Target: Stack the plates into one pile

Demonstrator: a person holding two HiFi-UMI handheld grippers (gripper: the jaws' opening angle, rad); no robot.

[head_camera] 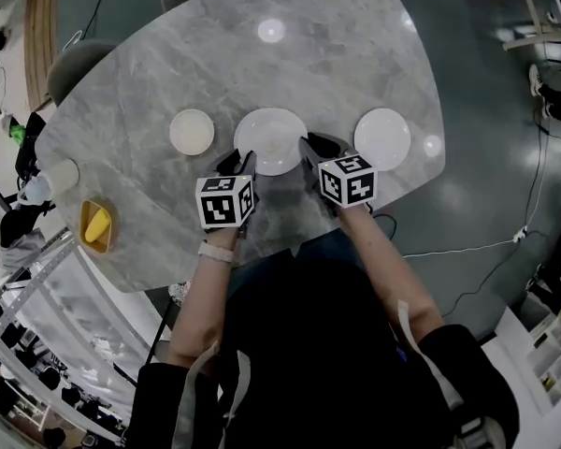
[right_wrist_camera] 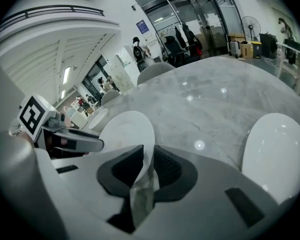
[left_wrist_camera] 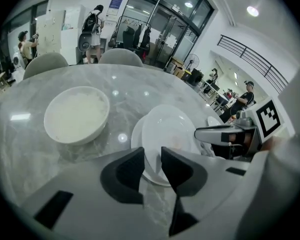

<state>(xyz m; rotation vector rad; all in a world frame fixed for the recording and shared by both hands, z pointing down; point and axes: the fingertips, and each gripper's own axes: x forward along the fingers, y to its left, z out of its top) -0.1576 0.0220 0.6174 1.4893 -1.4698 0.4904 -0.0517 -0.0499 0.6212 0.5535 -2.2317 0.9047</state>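
— Grey marble table, rounded in outline, fills the head view, and a glass-fronted hall shows behind it in both gripper views. What stands on it?

— Three white dishes in a row: a shallow white bowl at left, a round white plate in the middle, and a second round white plate at right, each well apart from its neighbour. A small yellow dish sits near the table's left edge.

— Where are the grippers?

— Both are at the middle plate's near rim. The left gripper takes its left side and the right gripper its right side.

— And the fingers?

— Right: pressed close, pinching the thin rim between the pads. Left: set wider, yet closed on the rim, which fills the gap. A further white edge shows beneath that plate in the left gripper view; whether it is another plate cannot be told.
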